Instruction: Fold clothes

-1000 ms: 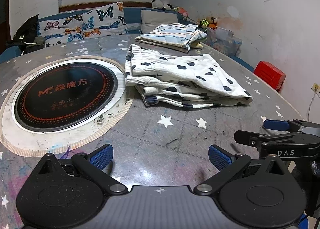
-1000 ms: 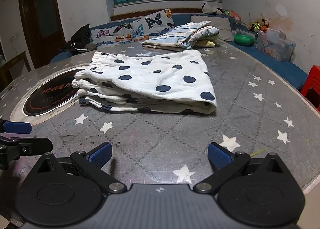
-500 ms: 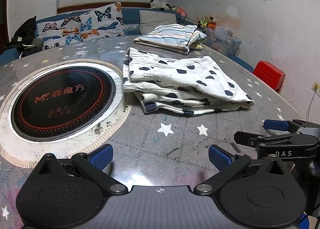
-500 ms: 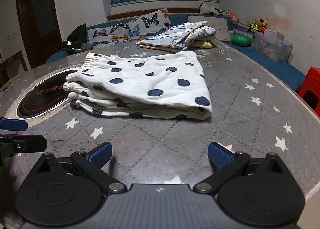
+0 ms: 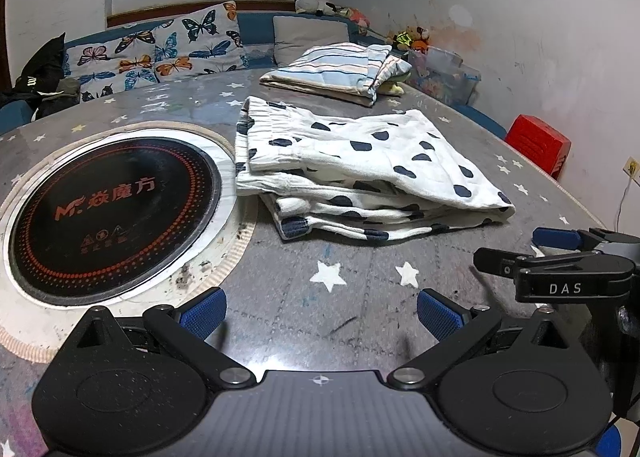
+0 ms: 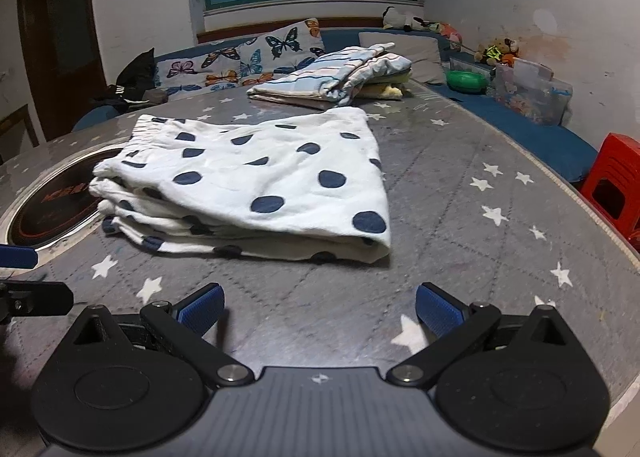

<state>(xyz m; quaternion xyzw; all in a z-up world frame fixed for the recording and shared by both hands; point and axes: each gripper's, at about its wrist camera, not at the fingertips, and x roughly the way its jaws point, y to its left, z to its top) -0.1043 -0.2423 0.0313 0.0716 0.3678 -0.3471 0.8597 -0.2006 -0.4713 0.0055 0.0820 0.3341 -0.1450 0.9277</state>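
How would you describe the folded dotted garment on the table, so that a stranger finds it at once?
Start at the round black cooktop set into the grey star-patterned table. Just beside it, to the right in the left wrist view, lies the dotted garment, folded in layers. It is white with dark blue dots, while the folded pile farther back is striped.

Right tool (image 6: pixel 320 307) hovers wide open over the starry surface (image 6: pixel 460 193); folded polka-dot garment (image 6: pixel 256 185) lies at 12 o'clock, striped folded pile (image 6: pixel 332 75) beyond it.
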